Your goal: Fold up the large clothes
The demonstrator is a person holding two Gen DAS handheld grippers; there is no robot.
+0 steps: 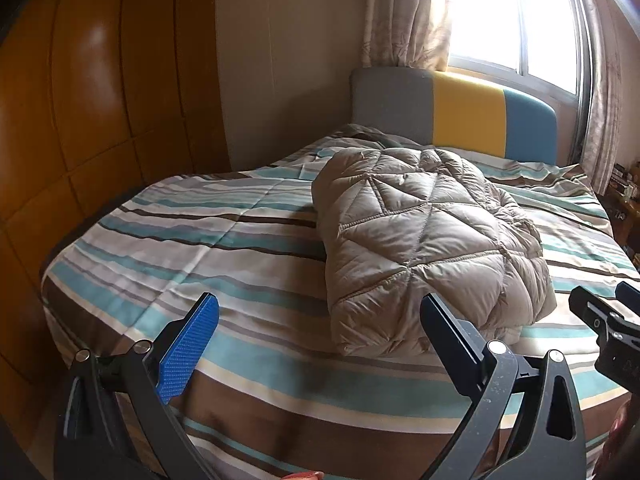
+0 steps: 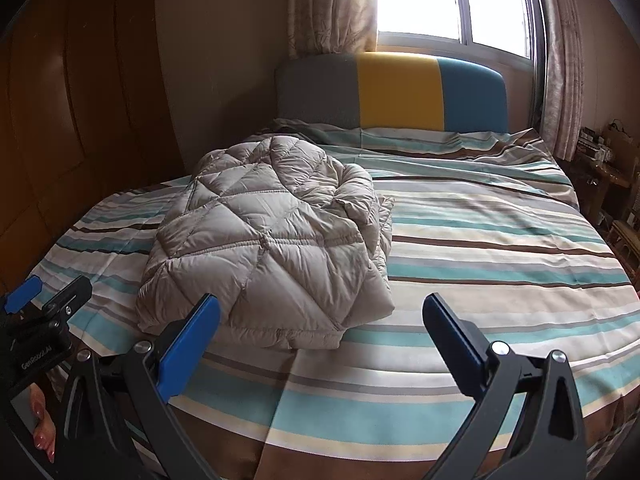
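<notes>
A beige quilted puffer jacket (image 1: 424, 240) lies folded into a thick bundle on the striped bed cover (image 1: 200, 248). In the right wrist view the jacket (image 2: 272, 248) sits left of centre on the cover (image 2: 480, 240). My left gripper (image 1: 320, 312) hovers open above the bed's near edge, just short of the jacket's near-left corner, with nothing between its blue pads. My right gripper (image 2: 320, 312) is open too, held off the jacket's near-right corner and touching nothing. The right gripper's tip (image 1: 600, 312) shows at the right edge of the left wrist view; the left gripper's body (image 2: 36, 312) shows at the left of the right wrist view.
A grey, yellow and blue headboard (image 2: 396, 92) stands at the far end under a bright window (image 2: 452, 0) with curtains. Wooden wardrobe doors (image 1: 88, 120) line the left side. A cluttered wooden shelf (image 2: 608, 168) stands to the right. A hand (image 2: 42, 436) shows low left.
</notes>
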